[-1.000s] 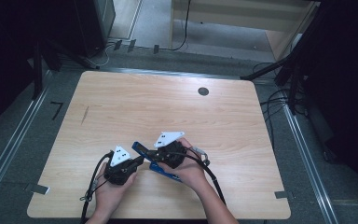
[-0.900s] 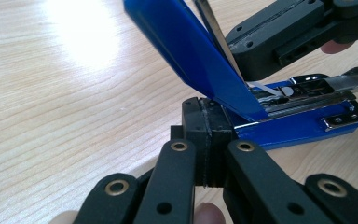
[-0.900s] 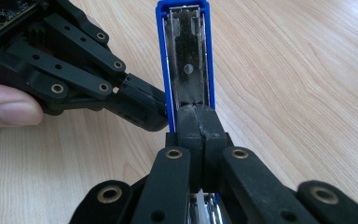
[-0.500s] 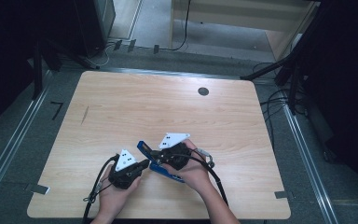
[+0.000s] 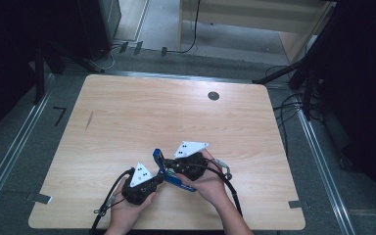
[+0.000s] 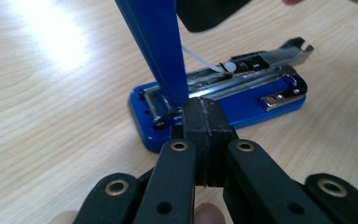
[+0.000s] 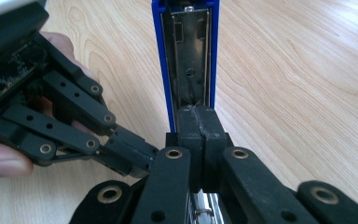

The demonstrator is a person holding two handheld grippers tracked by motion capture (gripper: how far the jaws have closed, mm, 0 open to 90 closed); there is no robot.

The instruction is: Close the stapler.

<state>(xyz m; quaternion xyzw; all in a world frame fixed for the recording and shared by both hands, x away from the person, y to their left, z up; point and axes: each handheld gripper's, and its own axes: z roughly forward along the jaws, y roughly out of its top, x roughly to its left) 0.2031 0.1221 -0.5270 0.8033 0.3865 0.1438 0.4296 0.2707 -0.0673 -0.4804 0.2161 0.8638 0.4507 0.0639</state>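
The blue metal-and-plastic stapler (image 5: 170, 172) lay near the front edge of the light wooden surface (image 5: 176, 117), between the two hand-held grippers. Its blue top cover (image 6: 154, 46) stood swung upward, well clear of the base, so the chrome staple channel (image 6: 242, 74) was exposed along its length. Opening the stapler therefore appeared complete; loading staples or closing the cover appeared to remain, judged from the open position alone.

The left gripper (image 6: 204, 119) had its fingers pressed together with nothing between them, the tips placed at the hinge end of the stapler base, touching or just beside it. The right gripper (image 7: 199, 122) also had its fingers pressed together, the tips set against the lower part of the raised cover, whose metal-lined inner face (image 7: 189, 60) ran upward in the right gripper view. No object was pinched by either pair.

Limits of observation:
- Whether staples sat in the channel could not be determined.
- A thin pale strip (image 6: 200, 59) crossed above the channel; its nature was unclear.
- In the high view the hands and gripper bodies covered most of the stapler.
- Actual contact pressure on cover or base could not be confirmed
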